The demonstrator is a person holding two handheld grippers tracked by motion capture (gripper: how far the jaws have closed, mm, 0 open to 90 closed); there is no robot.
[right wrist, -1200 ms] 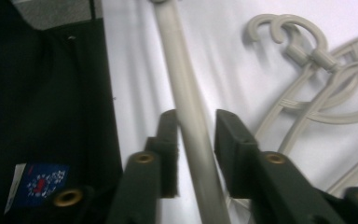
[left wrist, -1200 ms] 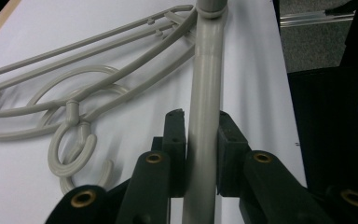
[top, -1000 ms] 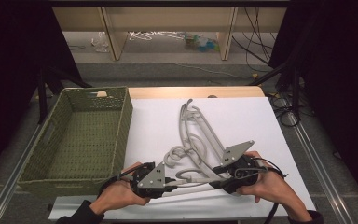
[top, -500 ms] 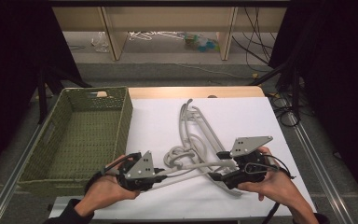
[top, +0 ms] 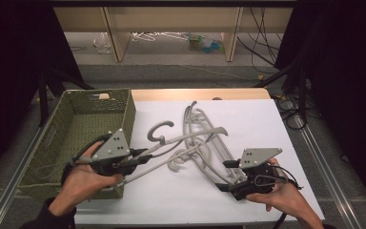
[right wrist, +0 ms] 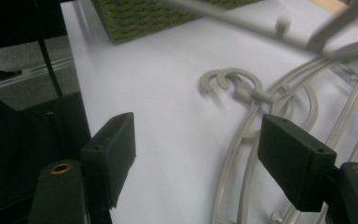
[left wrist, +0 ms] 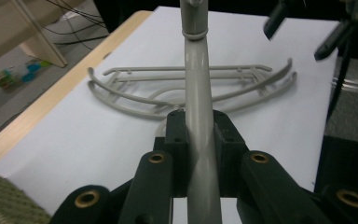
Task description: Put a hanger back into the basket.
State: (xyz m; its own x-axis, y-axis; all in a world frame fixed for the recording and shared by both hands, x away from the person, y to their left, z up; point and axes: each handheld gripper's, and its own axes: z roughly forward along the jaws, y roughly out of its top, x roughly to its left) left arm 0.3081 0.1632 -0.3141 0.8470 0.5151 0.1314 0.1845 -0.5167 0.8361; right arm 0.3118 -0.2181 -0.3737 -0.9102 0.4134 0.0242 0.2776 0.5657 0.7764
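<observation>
My left gripper (top: 140, 161) is shut on the shaft of a grey plastic hanger (top: 181, 140), which it holds lifted and tilted above the white sheet, hook (top: 158, 130) up, beside the basket. In the left gripper view the shaft (left wrist: 197, 116) runs straight up between the pads. Several more grey hangers (top: 205, 152) lie tangled on the sheet. At the front right, my right gripper (top: 224, 175) stands open; its jaws have just been opening and its pads (right wrist: 112, 149) press on nothing. Hanger hooks (right wrist: 233, 81) lie on the sheet ahead of them.
A green woven basket (top: 76, 119) stands at the left edge of the white sheet (top: 262, 129), close under my left hand. A wooden table edge (top: 200, 94) runs along the far side. Shelving and cables stand on the floor beyond.
My left gripper has risen and moved left toward the basket, carrying the hanger up off the pile. The right gripper has opened its jaws and stayed about where it was.
</observation>
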